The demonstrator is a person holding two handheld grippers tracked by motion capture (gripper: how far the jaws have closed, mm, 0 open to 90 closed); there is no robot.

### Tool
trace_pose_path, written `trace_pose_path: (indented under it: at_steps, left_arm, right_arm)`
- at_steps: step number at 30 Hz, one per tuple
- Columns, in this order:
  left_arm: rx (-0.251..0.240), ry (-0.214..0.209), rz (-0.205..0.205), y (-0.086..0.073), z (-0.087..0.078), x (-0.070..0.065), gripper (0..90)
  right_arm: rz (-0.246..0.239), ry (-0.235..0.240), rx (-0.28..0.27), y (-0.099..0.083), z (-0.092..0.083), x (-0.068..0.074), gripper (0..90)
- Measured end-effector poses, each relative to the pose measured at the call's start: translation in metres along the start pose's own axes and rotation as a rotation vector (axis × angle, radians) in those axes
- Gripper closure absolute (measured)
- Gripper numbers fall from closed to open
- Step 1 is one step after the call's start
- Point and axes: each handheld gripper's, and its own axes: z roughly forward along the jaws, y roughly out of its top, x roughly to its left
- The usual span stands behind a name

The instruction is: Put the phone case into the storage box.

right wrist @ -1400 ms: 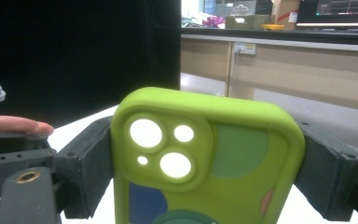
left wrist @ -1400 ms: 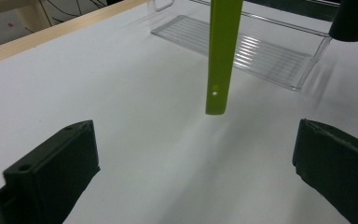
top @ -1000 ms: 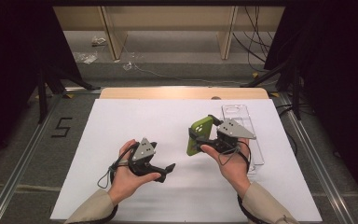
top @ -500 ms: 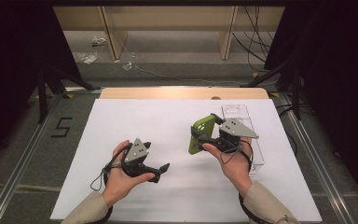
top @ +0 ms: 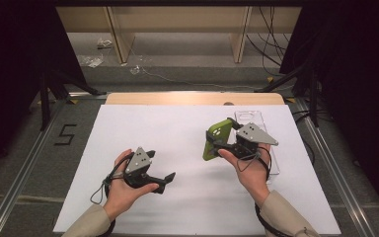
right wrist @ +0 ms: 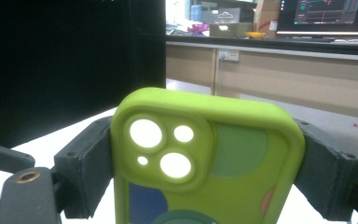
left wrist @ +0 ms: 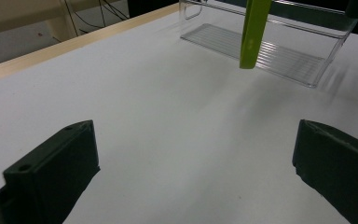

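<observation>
A lime-green phone case [top: 215,139] with camera cut-outs stands on edge above the white table, and my right gripper [top: 220,146] is shut on it. In the right gripper view the case [right wrist: 223,144] sits between the two black pads [right wrist: 81,163], its back facing the camera. My left gripper [top: 161,166] rests low over the table at the front left, pointing right, open. In the left gripper view its jaws stand wide apart with only bare table between them [left wrist: 196,172], and the green case [left wrist: 254,32] hangs farther off.
A clear plastic tray [top: 259,123] lies on the white table sheet [top: 177,128] at the right, just behind the right hand; it also shows as a ribbed clear tray [left wrist: 284,58]. A wooden strip [top: 192,98] borders the far edge. Metal rails run along both sides.
My left hand has slid a little to the left across the table. The right gripper holds the green case in much the same place.
</observation>
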Motion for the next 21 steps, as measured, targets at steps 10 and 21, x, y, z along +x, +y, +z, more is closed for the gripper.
trace_pose_path:
  at_steps: [10,21]
  left_arm:
    - [-0.007,0.011,-0.004,-0.002,-0.004,0.003,0.0]
    - [-0.012,0.018,-0.011,-0.002,-0.004,0.005,0.0]
  right_arm:
    - [0.002,-0.021,-0.01,0.003,-0.003,-0.006,16.2]
    - [0.006,-0.052,-0.032,0.009,-0.008,-0.015,16.2]
